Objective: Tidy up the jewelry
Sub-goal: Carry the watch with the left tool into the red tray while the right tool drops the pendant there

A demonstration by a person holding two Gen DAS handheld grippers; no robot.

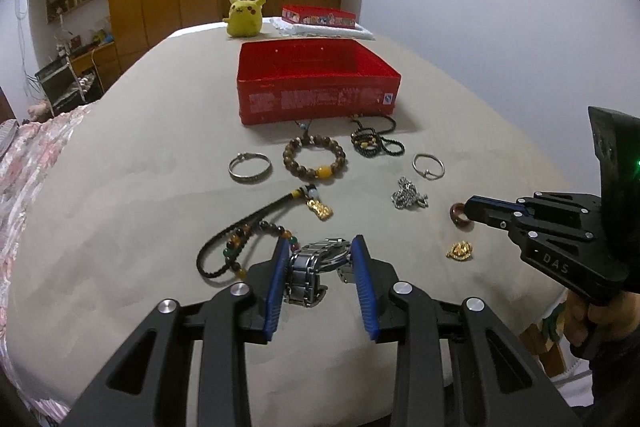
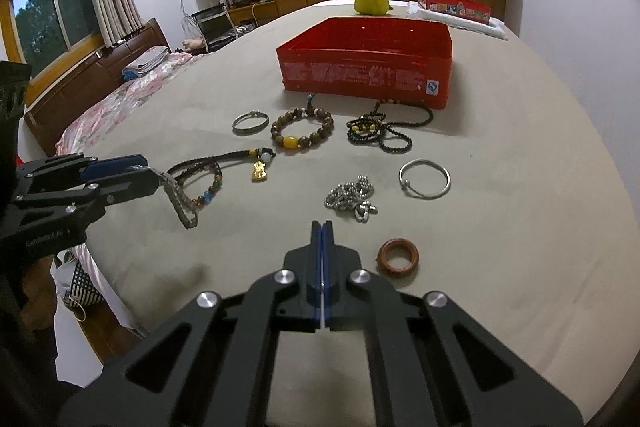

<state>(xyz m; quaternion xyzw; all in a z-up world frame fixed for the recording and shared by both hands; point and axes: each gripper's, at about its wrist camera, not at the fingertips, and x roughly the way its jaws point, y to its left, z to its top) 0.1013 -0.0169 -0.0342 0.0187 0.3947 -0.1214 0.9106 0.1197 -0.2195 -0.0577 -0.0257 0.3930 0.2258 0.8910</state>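
My left gripper [image 1: 320, 243] is shut on a steel watch [image 1: 310, 271], whose band hangs from the left gripper [image 2: 154, 173] above the beige table in the right wrist view. My right gripper [image 2: 322, 227] is shut with nothing seen between its pads, just left of a brown ring [image 2: 399, 259] lying on the table. An open red box [image 1: 316, 103] stands at the back. In front of it lie a wooden bead bracelet [image 1: 314, 159], black beads [image 1: 374, 141], two silver bangles [image 1: 250, 167] [image 1: 429, 166], a silver chain [image 1: 408, 195], a gold pendant on a cord [image 1: 319, 210] and a gold piece [image 1: 460, 251].
A yellow plush toy [image 1: 243, 17] and a red lid [image 1: 318, 17] on white cloth sit at the table's far edge. A coloured bead bracelet [image 1: 240, 243] lies just left of the watch. A bed with a floral cover [image 2: 120, 99] stands left of the table.
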